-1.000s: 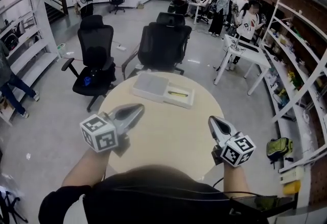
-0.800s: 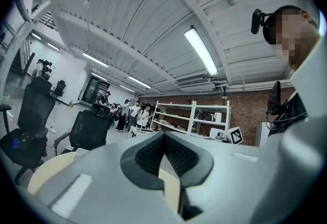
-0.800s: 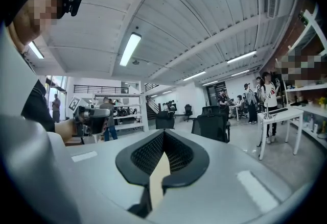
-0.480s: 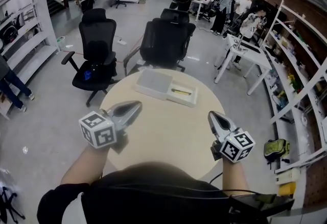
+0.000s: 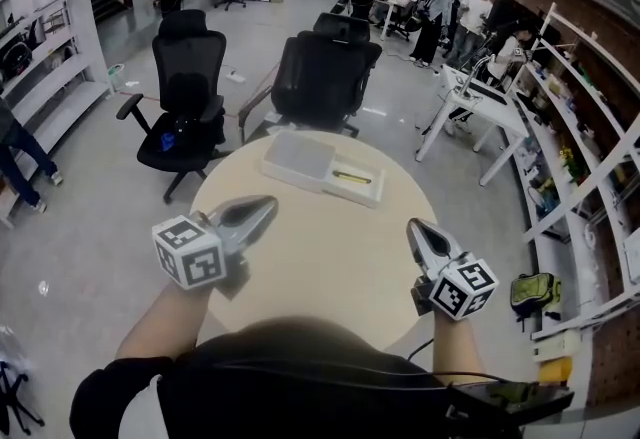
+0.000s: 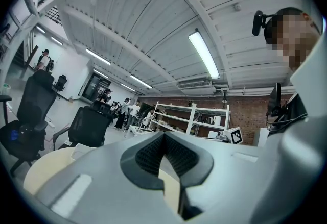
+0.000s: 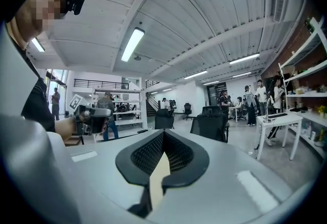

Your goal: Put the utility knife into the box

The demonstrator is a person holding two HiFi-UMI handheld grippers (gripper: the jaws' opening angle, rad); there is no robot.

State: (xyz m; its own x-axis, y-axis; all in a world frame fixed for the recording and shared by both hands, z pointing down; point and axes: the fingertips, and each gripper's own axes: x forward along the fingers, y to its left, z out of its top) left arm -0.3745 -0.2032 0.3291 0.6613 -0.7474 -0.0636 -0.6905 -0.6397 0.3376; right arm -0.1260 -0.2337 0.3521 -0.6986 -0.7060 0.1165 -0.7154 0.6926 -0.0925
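Item: utility knife [image 5: 352,177], a slim yellow bar. It lies inside the right half of the open white box [image 5: 365,195], lengthwise along that half, so by its position the placing looks already done. Whether the blade is out is too small to tell.

Handling, as a judgement: light, rigid, with a smooth and somewhat slippery casing. It is not fragile, but one end is sharp. If it needs shifting, take it across the narrow width at mid-body and from above, since the walls of the box leave little room for a side approach.

Box: its flat lid [image 5: 297,155] lies folded open to the left. The whole box sits near the far edge of the round table [image 5: 320,267], just in front of two office chairs [image 5: 320,77]. Any push away from the person risks sliding it toward that edge.

Open room: bare tabletop lies between box and grippers, with nothing in the way.

Left gripper [image 5: 268,206]: at the near left rim, well apart from the box. Its own view shows the jaw tips [image 6: 162,136] meeting with nothing between them.

Right gripper [image 5: 415,230]: at the near right rim, jaw tips [image 7: 163,133] likewise pressed together and empty.
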